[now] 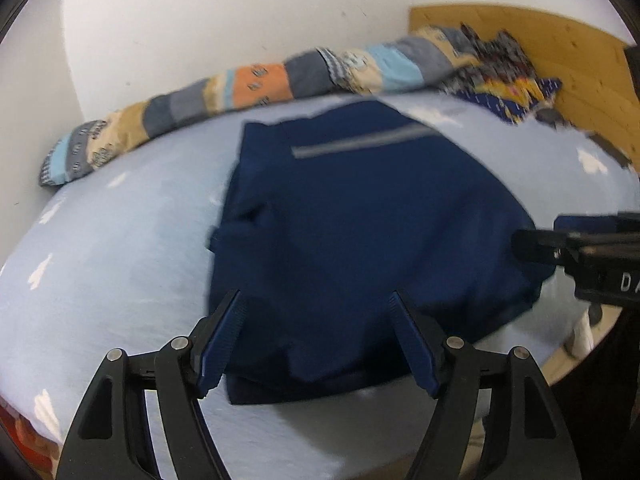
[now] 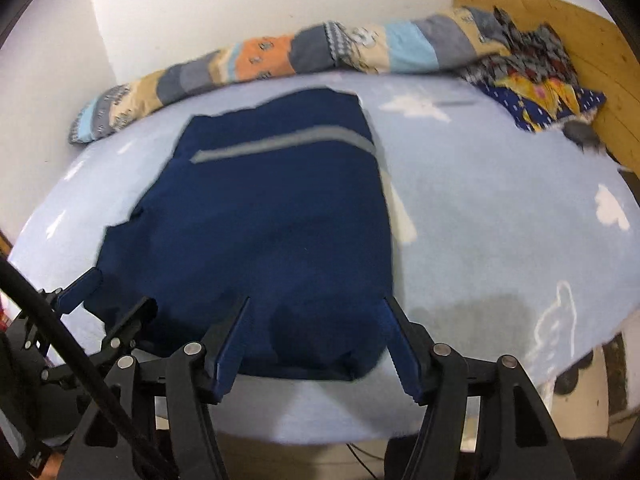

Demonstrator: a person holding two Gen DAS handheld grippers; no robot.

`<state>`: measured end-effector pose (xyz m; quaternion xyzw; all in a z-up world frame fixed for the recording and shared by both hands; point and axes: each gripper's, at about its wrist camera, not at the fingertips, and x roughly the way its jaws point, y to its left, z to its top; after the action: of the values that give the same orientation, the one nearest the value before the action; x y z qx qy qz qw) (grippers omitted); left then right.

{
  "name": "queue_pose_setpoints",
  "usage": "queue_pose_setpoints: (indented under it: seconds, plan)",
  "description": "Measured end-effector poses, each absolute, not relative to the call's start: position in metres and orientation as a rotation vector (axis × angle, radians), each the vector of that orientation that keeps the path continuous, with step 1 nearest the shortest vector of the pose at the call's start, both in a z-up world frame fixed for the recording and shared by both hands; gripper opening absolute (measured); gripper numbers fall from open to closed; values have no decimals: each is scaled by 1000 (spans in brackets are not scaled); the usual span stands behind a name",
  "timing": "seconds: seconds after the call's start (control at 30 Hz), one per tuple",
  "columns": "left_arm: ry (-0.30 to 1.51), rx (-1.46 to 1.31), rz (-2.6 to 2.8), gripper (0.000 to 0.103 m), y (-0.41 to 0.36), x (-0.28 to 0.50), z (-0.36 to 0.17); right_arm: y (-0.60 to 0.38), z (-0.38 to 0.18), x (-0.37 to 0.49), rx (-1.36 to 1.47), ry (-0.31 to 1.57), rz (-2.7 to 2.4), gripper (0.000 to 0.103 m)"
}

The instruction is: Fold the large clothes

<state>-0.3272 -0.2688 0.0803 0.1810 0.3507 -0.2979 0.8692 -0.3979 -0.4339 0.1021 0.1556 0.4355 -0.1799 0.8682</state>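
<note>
A navy blue garment (image 1: 360, 216) with a grey stripe (image 1: 360, 144) lies folded flat on the light blue bed sheet (image 1: 120, 240). My left gripper (image 1: 317, 300) stands open over the garment's near edge, with no cloth pinched between its blue pads. In the right wrist view the same garment (image 2: 272, 200) fills the middle. My right gripper (image 2: 317, 304) stands open above its near hem, holding nothing. The left gripper (image 2: 116, 294) shows at the garment's near left corner in that view. The right gripper (image 1: 536, 242) enters the left wrist view from the right edge.
A rolled patchwork quilt (image 2: 280, 60) lies along the white wall behind the garment. A patterned cloth (image 2: 540, 88) is heaped against the wooden headboard (image 2: 592, 40) at the far right. The sheet (image 2: 500, 200) has white cloud prints. The mattress's near edge runs just under both grippers.
</note>
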Motion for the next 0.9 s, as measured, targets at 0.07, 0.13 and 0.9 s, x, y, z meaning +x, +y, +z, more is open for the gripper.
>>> queue_pose_setpoints:
  seconds: [0.07, 0.13, 0.9]
  plan:
    - [769, 399, -610, 75, -272, -322, 70, -434, 94, -396, 325, 954, -375, 69]
    - [805, 381, -613, 76, -272, -316, 65, -435, 84, -392, 337, 1004, -373, 70]
    - [679, 279, -520, 103, -211, -362, 124, -385, 114, -427, 163, 813, -407, 90]
